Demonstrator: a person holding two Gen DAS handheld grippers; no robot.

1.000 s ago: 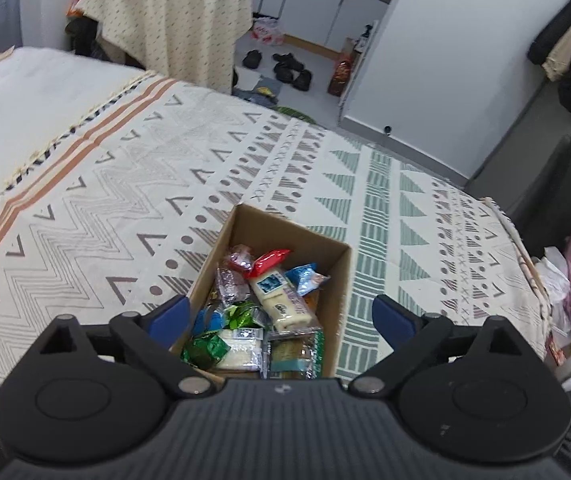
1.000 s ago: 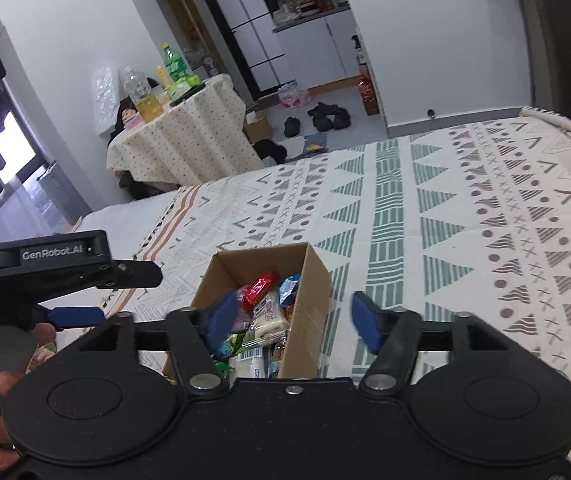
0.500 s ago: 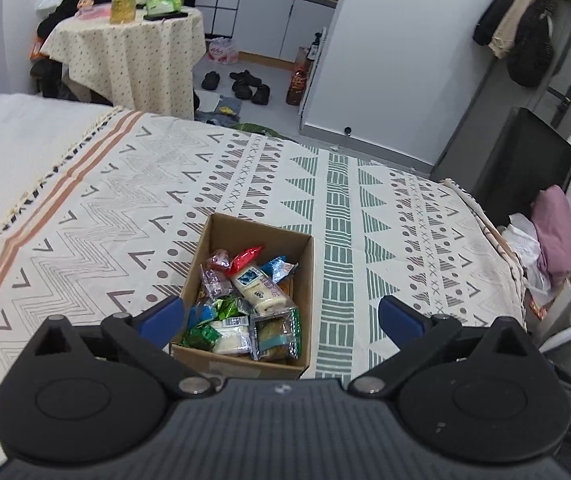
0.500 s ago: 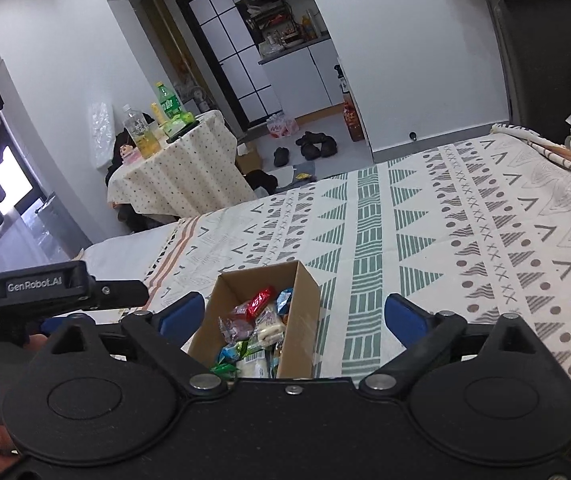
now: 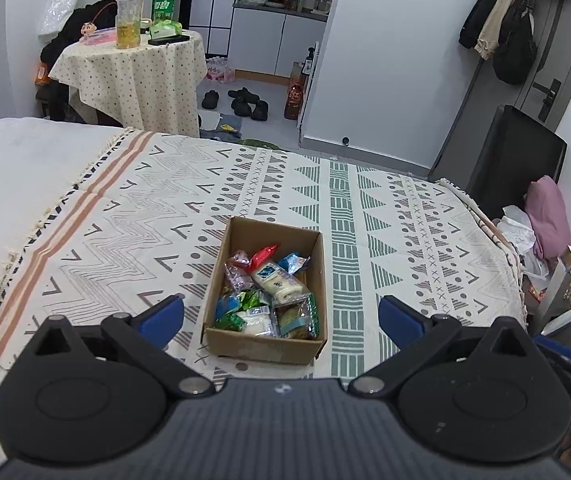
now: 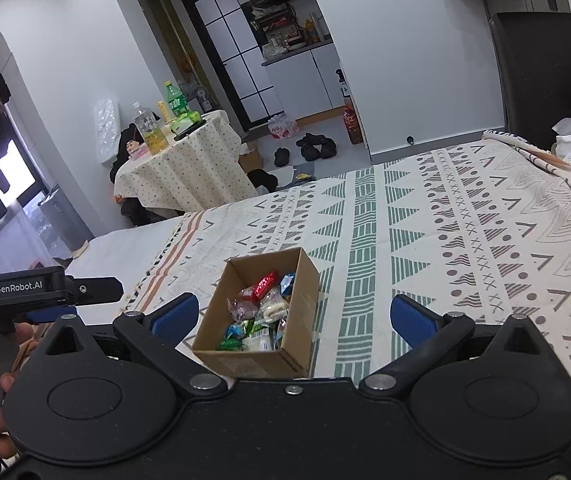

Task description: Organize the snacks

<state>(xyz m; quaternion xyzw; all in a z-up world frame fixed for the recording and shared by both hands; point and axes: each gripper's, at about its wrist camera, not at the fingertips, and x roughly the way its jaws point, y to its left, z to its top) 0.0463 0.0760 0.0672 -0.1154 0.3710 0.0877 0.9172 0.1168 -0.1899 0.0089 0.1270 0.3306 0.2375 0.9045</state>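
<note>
Spread over the bed, a patterned blanket (image 5: 365, 208) carries everything in play. Nearest each camera, both tools hang above it: the left gripper (image 5: 281, 316) stands wide apart with nothing between its blue pads, and the right gripper (image 6: 294, 314) is opening its jaws, also empty. Just beyond them sits an open cardboard box (image 5: 266, 344) on the blanket, filled with wrapped snacks (image 5: 267, 292). Farther off, past the bed's edge, a small round table (image 5: 133, 72) under a dotted cloth holds bottles (image 5: 127, 20).
</note>
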